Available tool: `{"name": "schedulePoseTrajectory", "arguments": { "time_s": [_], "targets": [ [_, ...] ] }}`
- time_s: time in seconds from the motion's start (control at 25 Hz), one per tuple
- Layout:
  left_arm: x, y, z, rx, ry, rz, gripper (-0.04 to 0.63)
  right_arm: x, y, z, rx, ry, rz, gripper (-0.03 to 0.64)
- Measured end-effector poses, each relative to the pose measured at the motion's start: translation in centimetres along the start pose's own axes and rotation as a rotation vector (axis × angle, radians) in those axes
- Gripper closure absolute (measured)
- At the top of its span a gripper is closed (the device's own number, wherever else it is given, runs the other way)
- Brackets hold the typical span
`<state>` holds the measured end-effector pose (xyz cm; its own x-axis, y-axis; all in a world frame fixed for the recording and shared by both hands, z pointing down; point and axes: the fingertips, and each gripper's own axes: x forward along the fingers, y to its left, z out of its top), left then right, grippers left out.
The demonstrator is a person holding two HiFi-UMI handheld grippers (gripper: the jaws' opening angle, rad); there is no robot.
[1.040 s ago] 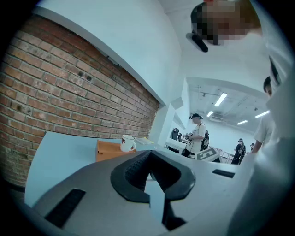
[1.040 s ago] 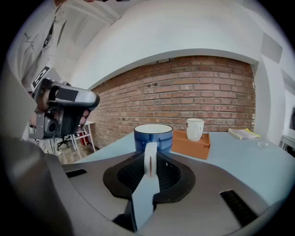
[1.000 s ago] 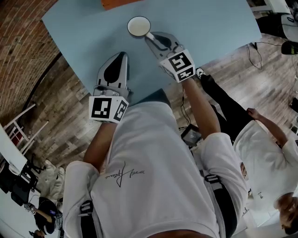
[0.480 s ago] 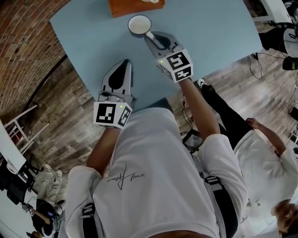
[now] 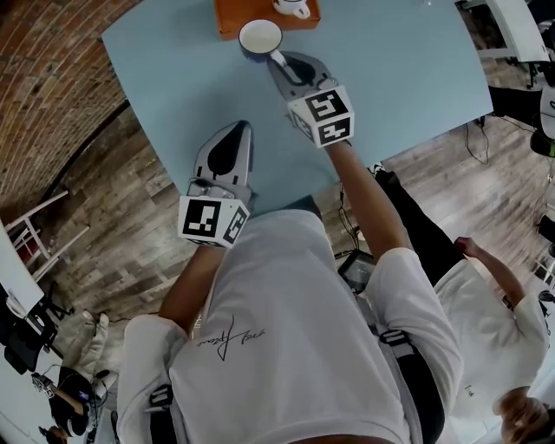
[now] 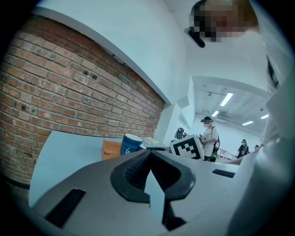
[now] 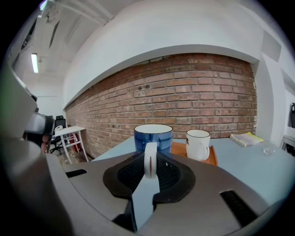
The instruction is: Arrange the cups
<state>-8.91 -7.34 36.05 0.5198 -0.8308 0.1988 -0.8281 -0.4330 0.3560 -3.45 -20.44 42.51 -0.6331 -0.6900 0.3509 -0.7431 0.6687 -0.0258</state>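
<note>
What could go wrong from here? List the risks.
1. The right gripper holds the blue mug only by its thin handle; it could swing or slip.
2. The white mug stands close by on the orange tray; setting down beside it could knock it.
3. The mug's base might catch the tray's edge.

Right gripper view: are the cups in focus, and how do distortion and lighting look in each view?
Right gripper view: the blue cup and white cup are sharp, fisheye bows the brick wall, and the corners are black. Left gripper view: same bowing and dark corners, and the ceiling lights glare. Head view: even light, no hard shadows on the table, no blur.
</note>
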Motion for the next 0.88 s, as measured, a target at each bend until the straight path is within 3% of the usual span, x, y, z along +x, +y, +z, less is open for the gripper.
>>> {"name": "schedulePoseTrajectory", "arguments": {
  "time_s": [0.88],
  "targets": [
    [0.4, 2.1, -0.5, -0.013, 0.015, 0.045, 0.587, 7.5, -4.3, 0.3, 0.028, -0.013, -0.101, 0.551]
  ]
}}
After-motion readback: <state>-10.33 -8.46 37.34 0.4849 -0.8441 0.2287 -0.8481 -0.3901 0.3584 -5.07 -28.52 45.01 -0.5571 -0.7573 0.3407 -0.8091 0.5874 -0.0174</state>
